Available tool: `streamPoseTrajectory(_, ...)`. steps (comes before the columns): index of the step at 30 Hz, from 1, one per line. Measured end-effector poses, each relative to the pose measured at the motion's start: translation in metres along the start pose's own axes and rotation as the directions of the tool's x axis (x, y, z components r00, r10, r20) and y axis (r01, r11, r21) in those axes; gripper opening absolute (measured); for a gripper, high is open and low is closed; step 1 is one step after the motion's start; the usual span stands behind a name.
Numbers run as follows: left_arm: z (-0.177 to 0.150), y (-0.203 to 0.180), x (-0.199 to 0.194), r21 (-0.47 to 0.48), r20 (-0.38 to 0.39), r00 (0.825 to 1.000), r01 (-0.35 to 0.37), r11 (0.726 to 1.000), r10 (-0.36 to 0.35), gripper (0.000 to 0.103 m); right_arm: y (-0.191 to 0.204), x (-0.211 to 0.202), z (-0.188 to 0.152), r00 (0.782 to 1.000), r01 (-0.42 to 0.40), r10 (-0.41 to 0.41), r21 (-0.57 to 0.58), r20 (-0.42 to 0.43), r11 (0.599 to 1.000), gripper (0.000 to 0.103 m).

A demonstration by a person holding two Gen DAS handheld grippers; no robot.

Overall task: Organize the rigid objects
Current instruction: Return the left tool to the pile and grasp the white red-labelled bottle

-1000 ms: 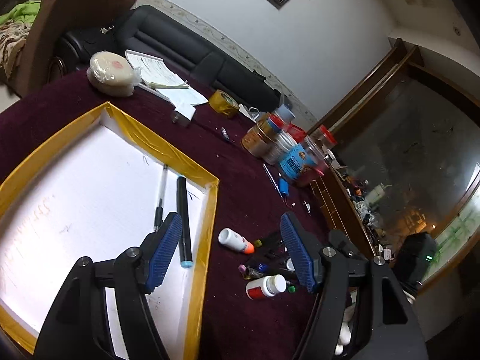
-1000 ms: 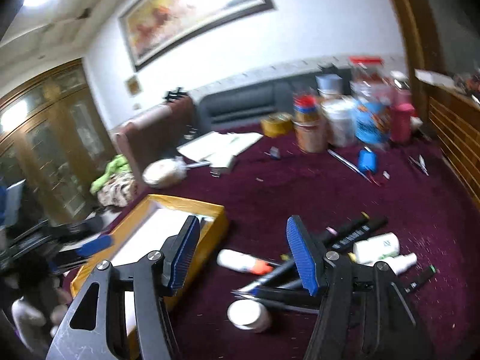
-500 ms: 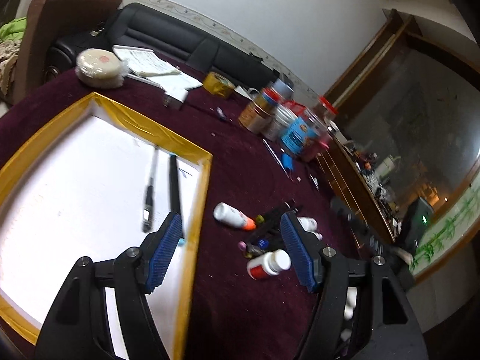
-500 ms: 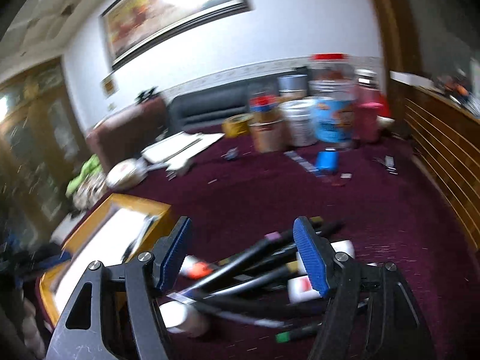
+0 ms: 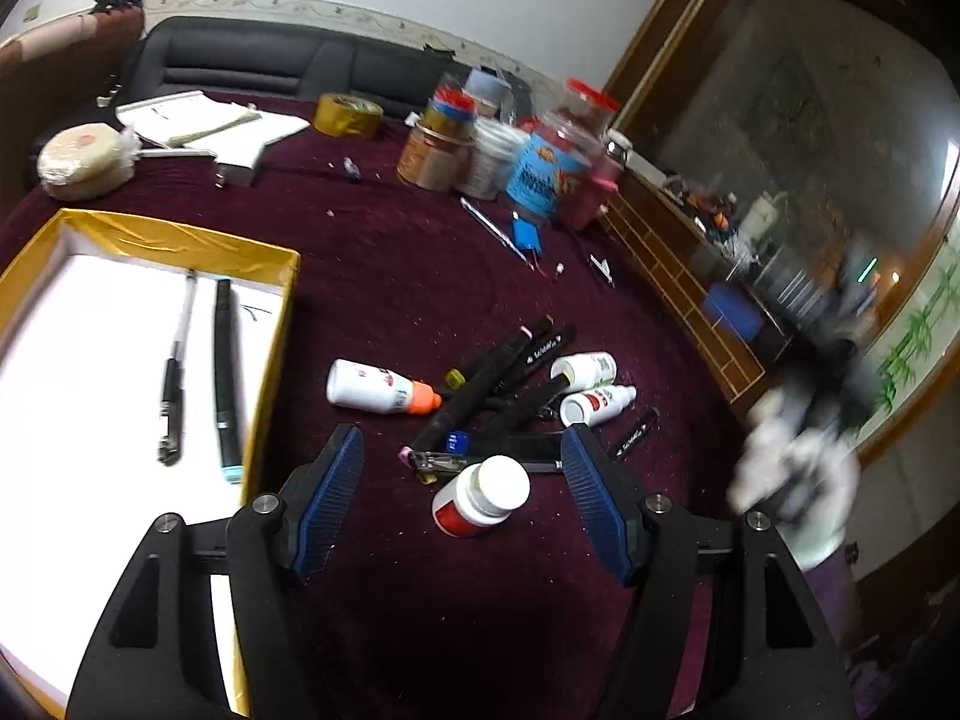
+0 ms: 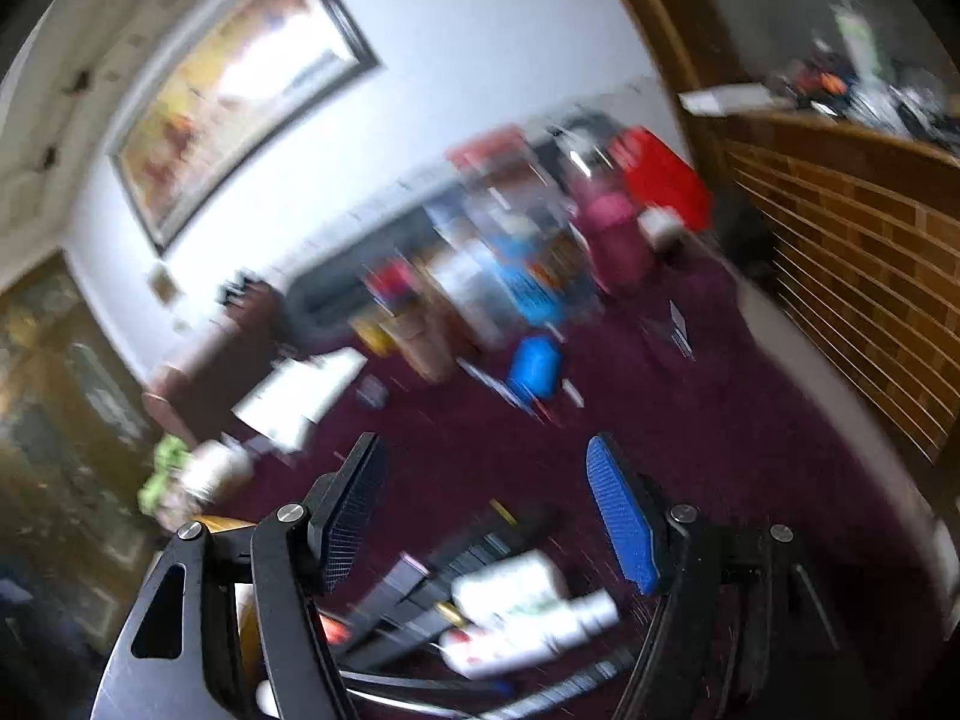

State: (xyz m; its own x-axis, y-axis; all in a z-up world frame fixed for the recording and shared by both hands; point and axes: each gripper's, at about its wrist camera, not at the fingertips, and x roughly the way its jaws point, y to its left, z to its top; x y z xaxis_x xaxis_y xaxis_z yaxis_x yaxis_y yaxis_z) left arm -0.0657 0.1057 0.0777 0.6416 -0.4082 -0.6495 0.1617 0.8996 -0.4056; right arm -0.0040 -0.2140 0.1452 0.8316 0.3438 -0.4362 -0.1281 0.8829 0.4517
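A pile of black markers (image 5: pixel 498 384) and small white bottles lies on the maroon tablecloth. A white pill bottle with a red label (image 5: pixel 480 504) lies just ahead of my open, empty left gripper (image 5: pixel 459 492). A white bottle with an orange cap (image 5: pixel 378 390) lies left of the pile. The gold-rimmed white tray (image 5: pixel 264 324) at left holds a pen (image 5: pixel 177 360) and a black marker (image 5: pixel 225 372). My right gripper (image 6: pixel 486 510) is open and empty, tilted above the same pile; its view is blurred, showing markers (image 6: pixel 456 558) and white bottles (image 6: pixel 522 612) below.
Jars and cans (image 5: pixel 498 150) stand at the table's far side with a roll of gold tape (image 5: pixel 348 114), papers (image 5: pixel 204 126) and a wrapped round pack (image 5: pixel 84 159). A small blue object (image 5: pixel 527 237) lies near the jars. A wooden ledge (image 5: pixel 678 288) borders the right edge.
My left gripper has swung right, from over the tray toward the pile of markers and bottles. My right gripper has moved closer to the pile and tilted; its view is now motion-blurred.
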Motion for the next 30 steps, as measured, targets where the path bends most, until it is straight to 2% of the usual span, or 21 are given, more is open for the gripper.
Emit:
streamPoseTrajectory(2, 0.001, -0.001, 0.005, -0.009, -0.017, 1.000, 0.008, 1.000, -0.008, 0.067, -0.003, -0.032, 0.042, 0.995, -0.034, 0.029, 0.042, 0.100, 0.999, 0.065)
streamPoseTrajectory(4, 0.000, -0.001, 0.004, -0.014, -0.009, 0.999, 0.031, 0.999, -0.031, 0.068, -0.022, -0.086, 0.076, 0.963, -0.027, -0.008, 0.126, 0.269, 0.992, 0.065)
streamPoseTrajectory(5, 0.000, -0.001, 0.003, -0.010, -0.005, 0.999, 0.032, 0.999, -0.032, 0.067, -0.033, -0.113, 0.084, 0.934, -0.014, -0.044, 0.160, 0.353, 0.987, 0.067)
streamPoseTrajectory(6, -0.001, 0.000, 0.003, -0.008, -0.001, 1.000, 0.024, 1.000, -0.024, 0.067, -0.044, -0.142, 0.087, 0.894, 0.020, -0.104, 0.193, 0.435, 0.981, 0.074)
streamPoseTrajectory(7, -0.002, 0.002, 0.004, -0.012, -0.001, 1.000, 0.019, 1.000, -0.019, 0.067, -0.053, -0.166, 0.084, 0.851, 0.070, -0.174, 0.221, 0.496, 0.973, 0.078)
streamPoseTrajectory(8, -0.003, 0.003, 0.006, -0.017, -0.005, 1.000, 0.018, 1.000, -0.018, 0.067, -0.059, -0.181, 0.078, 0.817, 0.117, -0.229, 0.237, 0.529, 0.964, 0.078)
streamPoseTrajectory(9, -0.004, 0.004, 0.009, -0.021, -0.016, 1.000, 0.016, 1.000, -0.016, 0.067, -0.062, -0.186, 0.071, 0.802, 0.147, -0.262, 0.247, 0.536, 0.958, 0.078)
streamPoseTrajectory(10, -0.005, 0.003, 0.013, -0.020, -0.029, 0.999, 0.013, 1.000, -0.014, 0.067, -0.065, -0.185, 0.061, 0.804, 0.164, -0.278, 0.254, 0.525, 0.953, 0.078)
streamPoseTrajectory(12, -0.010, -0.004, 0.020, 0.000, -0.052, 0.998, 0.016, 1.000, -0.016, 0.067, -0.066, -0.162, 0.040, 0.849, 0.163, -0.260, 0.240, 0.460, 0.957, 0.078)
streamPoseTrajectory(15, -0.018, -0.019, 0.024, 0.050, -0.064, 0.998, 0.025, 0.998, -0.022, 0.067, -0.054, -0.086, 0.006, 0.936, 0.177, -0.219, 0.172, 0.274, 0.969, 0.078)
streamPoseTrajectory(16, -0.021, -0.024, 0.023, 0.071, -0.057, 0.998, 0.021, 0.997, -0.017, 0.067, -0.051, -0.067, -0.006, 0.957, 0.164, -0.195, 0.152, 0.216, 0.975, 0.078)
streamPoseTrajectory(18, -0.025, -0.030, 0.023, 0.108, -0.047, 0.999, -0.006, 0.994, 0.012, 0.067, -0.045, -0.025, -0.029, 0.983, 0.141, -0.154, 0.117, 0.105, 0.983, 0.078)
streamPoseTrajectory(20, -0.030, -0.034, 0.028, 0.140, -0.050, 0.997, -0.048, 0.989, 0.055, 0.067, -0.047, 0.006, -0.051, 0.990, 0.136, -0.138, 0.087, 0.007, 0.987, 0.078)
streamPoseTrajectory(21, -0.031, -0.035, 0.030, 0.149, -0.050, 0.996, -0.063, 0.987, 0.071, 0.067, -0.046, 0.023, -0.062, 0.989, 0.142, -0.139, 0.068, -0.043, 0.988, 0.078)
streamPoseTrajectory(24, -0.033, -0.040, 0.041, 0.208, -0.034, 0.991, -0.120, 0.971, 0.130, 0.067, -0.050, 0.040, -0.074, 0.978, 0.154, -0.148, 0.034, -0.147, 0.987, 0.078)
streamPoseTrajectory(28, -0.033, -0.047, 0.060, 0.278, 0.010, 0.984, -0.171, 0.945, 0.175, 0.067, -0.052, 0.027, -0.082, 0.972, 0.206, -0.204, 0.003, -0.117, 0.979, 0.078)
streamPoseTrajectory(29, -0.034, -0.048, 0.064, 0.297, 0.029, 0.982, -0.186, 0.937, 0.186, 0.058, -0.054, 0.024, -0.083, 0.971, 0.210, -0.208, 0.006, -0.115, 0.978, 0.078)
streamPoseTrajectory(30, -0.033, -0.046, 0.071, 0.297, -0.004, 0.981, -0.183, 0.937, 0.193, 0.047, -0.054, 0.023, -0.085, 0.971, 0.211, -0.209, 0.005, -0.114, 0.977, 0.078)
